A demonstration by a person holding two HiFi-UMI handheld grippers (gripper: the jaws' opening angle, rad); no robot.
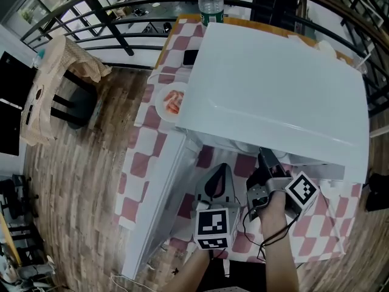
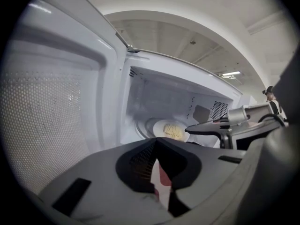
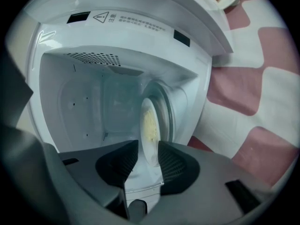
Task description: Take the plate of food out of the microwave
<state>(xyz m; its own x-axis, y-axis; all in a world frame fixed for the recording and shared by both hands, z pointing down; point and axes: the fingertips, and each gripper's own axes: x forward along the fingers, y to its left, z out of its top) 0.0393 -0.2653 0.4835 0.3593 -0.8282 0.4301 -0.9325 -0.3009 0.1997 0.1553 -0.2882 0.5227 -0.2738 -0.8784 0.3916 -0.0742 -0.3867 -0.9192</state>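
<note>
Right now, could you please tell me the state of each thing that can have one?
microwave door: swung open.
plate of food: inside the microwave, on the turntable.
left hand-held gripper: shut, empty.
right hand-held gripper: open, lined up with the plate's rim.

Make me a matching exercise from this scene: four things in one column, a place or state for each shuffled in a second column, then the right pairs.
Column one
1. plate of food
2. water bottle
3. left gripper
4. right gripper

Column two
a. jaws apart
b. stands beyond the microwave, at the far side
c. inside the open microwave
d. jaws together, nothing held

Pairs: 1-c, 2-b, 3-d, 4-a
</note>
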